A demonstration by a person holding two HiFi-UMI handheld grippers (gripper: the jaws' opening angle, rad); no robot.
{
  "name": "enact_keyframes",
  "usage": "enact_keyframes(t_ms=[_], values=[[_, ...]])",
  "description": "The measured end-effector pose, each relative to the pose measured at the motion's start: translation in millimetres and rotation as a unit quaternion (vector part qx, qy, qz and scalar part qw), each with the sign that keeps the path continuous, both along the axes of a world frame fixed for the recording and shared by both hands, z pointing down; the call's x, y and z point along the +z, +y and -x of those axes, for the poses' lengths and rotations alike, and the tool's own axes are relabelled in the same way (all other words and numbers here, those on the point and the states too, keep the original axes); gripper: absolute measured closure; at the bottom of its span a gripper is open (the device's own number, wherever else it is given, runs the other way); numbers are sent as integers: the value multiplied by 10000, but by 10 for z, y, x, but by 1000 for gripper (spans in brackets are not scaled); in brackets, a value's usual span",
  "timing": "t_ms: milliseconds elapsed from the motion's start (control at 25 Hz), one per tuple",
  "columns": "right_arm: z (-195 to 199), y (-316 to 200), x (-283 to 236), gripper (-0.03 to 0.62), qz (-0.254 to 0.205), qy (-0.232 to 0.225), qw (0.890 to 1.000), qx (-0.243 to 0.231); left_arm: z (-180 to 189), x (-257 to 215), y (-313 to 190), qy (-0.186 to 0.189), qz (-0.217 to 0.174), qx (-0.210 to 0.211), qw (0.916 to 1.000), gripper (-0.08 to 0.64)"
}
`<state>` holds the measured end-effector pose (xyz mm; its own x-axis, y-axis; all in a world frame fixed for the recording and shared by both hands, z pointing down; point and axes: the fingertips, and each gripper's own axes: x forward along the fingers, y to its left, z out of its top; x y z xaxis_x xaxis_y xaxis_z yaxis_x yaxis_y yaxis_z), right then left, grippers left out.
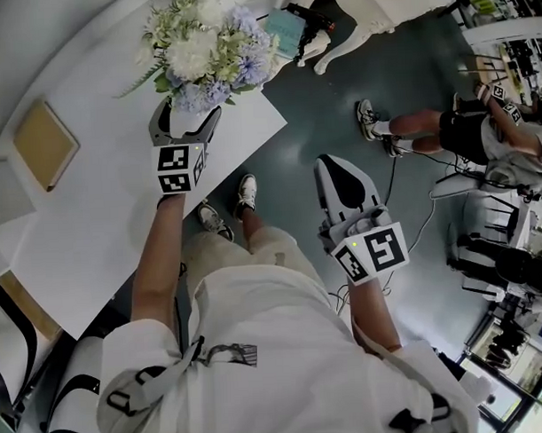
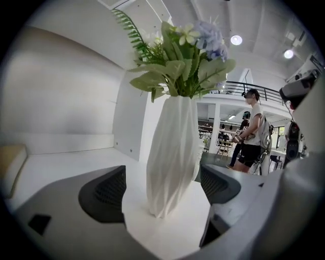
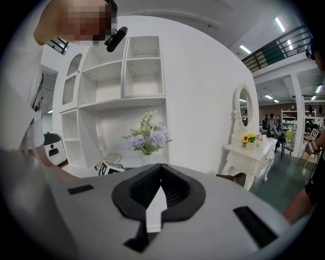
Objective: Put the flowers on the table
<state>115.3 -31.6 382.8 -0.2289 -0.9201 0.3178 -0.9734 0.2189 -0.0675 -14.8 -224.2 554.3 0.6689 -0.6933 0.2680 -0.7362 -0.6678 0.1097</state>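
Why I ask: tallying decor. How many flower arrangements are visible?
2. The blue-and-white bouquet in its white vase on the table, and small yellow flowers on the dressing table. Others may be hidden.

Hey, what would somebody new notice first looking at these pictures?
A bouquet of white and lilac flowers in a tall white twisted vase stands near the corner of the white table. The left tongs flank the vase, open and not touching it. The right tongs are shut and empty, over the floor.

Bright, even indoor light; fisheye-warped, dark-vignetted edges.
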Motion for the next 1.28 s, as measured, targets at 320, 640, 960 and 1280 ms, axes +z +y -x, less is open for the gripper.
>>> enact_keyframes(t_ms=[320,640,960,1280], values=[[72,-58,-47,583,-193,-184,9996,-81,254,-42,117,-158,199,-133,9996,115],[40,-48,-109,583,-372,-425,9983,-121,517,-108,275,-437,419,-426,9973,117],[-30,-186,-245,583,-549,-389,9969,-399,790,-269,432,-636,621,-919,9918,129],[-129,-401,-278,583,-576,-405,9949,-720,1028,-739,488,-604,367,-1585,9848,391]])
